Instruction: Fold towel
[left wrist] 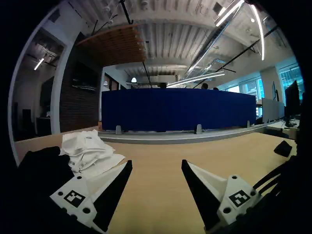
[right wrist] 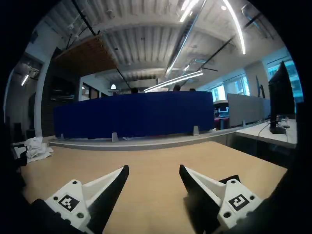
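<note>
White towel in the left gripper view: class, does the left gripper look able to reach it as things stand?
Probably yes. The crumpled towel lies on the table just ahead and left of the open left gripper, with nothing seen between them.

Right hand-held gripper (right wrist: 154, 171) agape over desk (right wrist: 156, 156) — towel (right wrist: 36, 148) far left.

Both views sit low over the desk (left wrist: 163, 191), facing level across it toward the blue partition (left wrist: 175, 109). The left gripper view lies near the towel (left wrist: 87, 150); the right gripper view sees it far off at its left edge. They share the desk, the blue partition and the ceiling (left wrist: 175, 43).
</note>
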